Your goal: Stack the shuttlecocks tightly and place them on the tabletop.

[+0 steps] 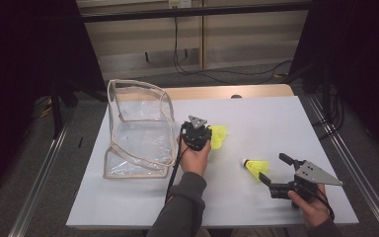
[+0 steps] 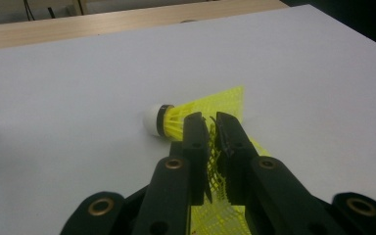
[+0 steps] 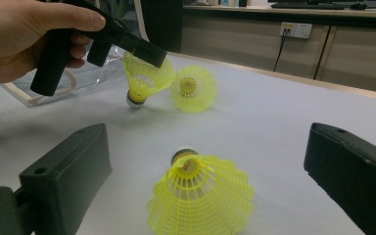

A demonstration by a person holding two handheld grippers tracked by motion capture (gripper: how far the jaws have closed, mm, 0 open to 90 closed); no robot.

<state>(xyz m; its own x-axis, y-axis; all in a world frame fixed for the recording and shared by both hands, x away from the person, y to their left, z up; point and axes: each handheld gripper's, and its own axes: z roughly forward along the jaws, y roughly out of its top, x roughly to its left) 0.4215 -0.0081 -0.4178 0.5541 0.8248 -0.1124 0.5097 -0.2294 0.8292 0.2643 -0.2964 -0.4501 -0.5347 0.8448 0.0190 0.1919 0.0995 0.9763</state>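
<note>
Three yellow mesh shuttlecocks are on the white table. My left gripper (image 1: pixel 198 139) (image 2: pixel 210 120) (image 3: pixel 156 55) is shut on the skirt rim of one shuttlecock (image 3: pixel 143 78) (image 2: pixel 216 169), whose cork end points down at the table. A second shuttlecock (image 3: pixel 193 88) (image 2: pixel 196 112) (image 1: pixel 219 136) lies just beyond it. The third shuttlecock (image 1: pixel 255 166) (image 3: pixel 200 196) lies between the wide-apart jaws of my right gripper (image 1: pixel 274 169) (image 3: pixel 210 147), which is open and does not touch it.
A clear plastic pouch with beige trim (image 1: pixel 138 128) (image 3: pixel 68 81) stands open at the table's left, close to the left hand. The white table sheet (image 1: pixel 276 123) ends at a wooden edge (image 1: pixel 227 92) at the back. Dark metal rails run along both sides.
</note>
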